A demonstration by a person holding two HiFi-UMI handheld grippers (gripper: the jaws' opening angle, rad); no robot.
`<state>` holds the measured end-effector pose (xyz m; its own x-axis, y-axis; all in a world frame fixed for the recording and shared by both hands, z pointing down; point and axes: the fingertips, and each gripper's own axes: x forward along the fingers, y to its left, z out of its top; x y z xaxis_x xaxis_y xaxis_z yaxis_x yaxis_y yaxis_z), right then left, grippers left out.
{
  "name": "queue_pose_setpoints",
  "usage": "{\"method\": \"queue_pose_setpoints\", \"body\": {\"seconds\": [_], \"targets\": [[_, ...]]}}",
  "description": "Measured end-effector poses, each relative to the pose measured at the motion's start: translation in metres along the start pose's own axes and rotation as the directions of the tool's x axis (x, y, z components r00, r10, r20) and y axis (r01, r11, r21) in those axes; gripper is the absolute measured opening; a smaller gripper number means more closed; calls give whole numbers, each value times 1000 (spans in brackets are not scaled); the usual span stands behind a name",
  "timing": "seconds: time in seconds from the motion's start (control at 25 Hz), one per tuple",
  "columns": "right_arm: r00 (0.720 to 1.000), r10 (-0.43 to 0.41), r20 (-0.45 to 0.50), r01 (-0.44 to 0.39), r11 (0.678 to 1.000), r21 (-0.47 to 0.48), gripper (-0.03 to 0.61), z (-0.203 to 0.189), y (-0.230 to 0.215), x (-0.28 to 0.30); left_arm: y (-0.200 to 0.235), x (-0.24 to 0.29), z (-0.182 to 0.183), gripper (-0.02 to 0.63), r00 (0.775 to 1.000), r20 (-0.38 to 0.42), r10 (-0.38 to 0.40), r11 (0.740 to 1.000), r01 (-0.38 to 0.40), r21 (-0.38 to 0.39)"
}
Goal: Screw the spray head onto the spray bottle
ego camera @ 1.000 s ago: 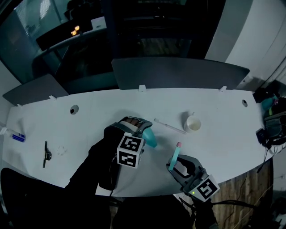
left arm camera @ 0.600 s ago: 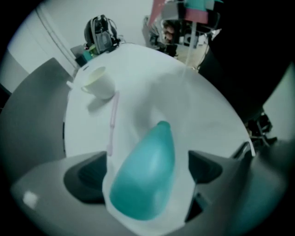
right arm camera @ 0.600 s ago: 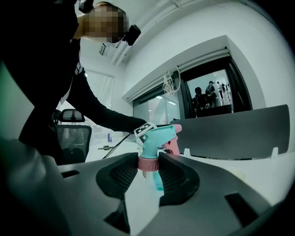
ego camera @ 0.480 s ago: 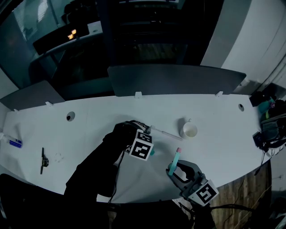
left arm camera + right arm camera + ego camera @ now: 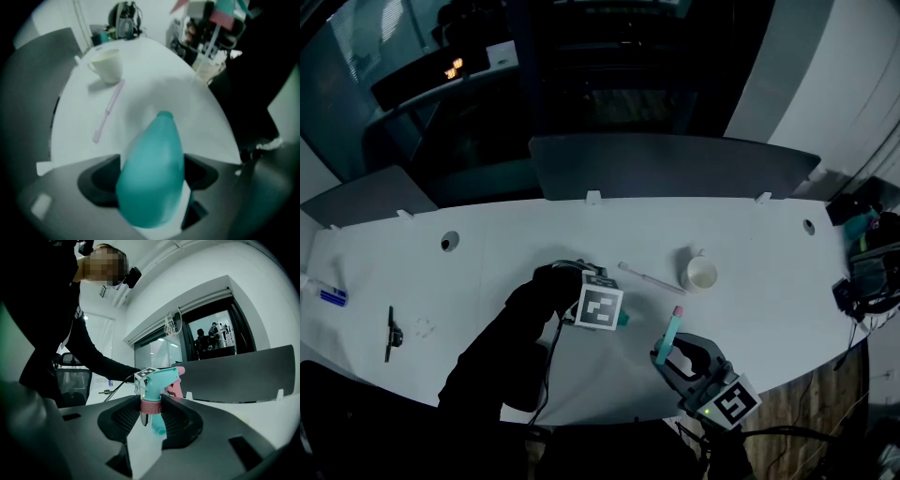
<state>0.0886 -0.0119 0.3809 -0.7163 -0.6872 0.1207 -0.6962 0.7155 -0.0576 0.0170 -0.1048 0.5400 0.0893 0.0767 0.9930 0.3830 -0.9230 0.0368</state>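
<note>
Head view looks steeply down on a long white desk (image 5: pixel 487 262), with the left gripper (image 5: pixel 602 311) near the middle of the frame and the right gripper (image 5: pixel 670 354) to its lower right, close to the desk's near edge. The left gripper points down at the desk with its marker cube facing the camera, and only a sliver of the teal spray bottle (image 5: pixel 622 320) shows past the cube's right edge. In the left gripper view the bottle fills the gap: the fingers (image 5: pixel 101 180) are clamped on its wide body, and the narrow neck points away toward the desk top. The right gripper lies roughly level, its fingers (image 5: pixel 122 420) clamped on the pink collar of the spray head (image 5: pixel 157 380), which stands upright, teal body and pink trigger above the collar, a short teal stub below. Bottle and spray head are near but apart. A white cup (image 5: pixel 700 274) stands to the upper right of the grippers, with a thin pale tube (image 5: pixel 652 278) lying just left of it.
</note>
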Motion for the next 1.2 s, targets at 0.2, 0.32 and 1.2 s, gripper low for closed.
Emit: {"method": "queue_pose_setpoints", "body": {"seconds": [0.2,0.32,1.2], "targets": [[1000,-16,22,15,1000,18,132,2,-6,-2,27,-38,51,410,823,515,240,951,-94,-294],[999,-24,23,24,1000,21,132,3,-9,-4,44,-73,65,410,594,660,460,866,-138,-480],[998,-61,-2,61,998,21,132,-2,-20,-15,9,-38,110,410,224,597,771,622,-60,-781]]}}
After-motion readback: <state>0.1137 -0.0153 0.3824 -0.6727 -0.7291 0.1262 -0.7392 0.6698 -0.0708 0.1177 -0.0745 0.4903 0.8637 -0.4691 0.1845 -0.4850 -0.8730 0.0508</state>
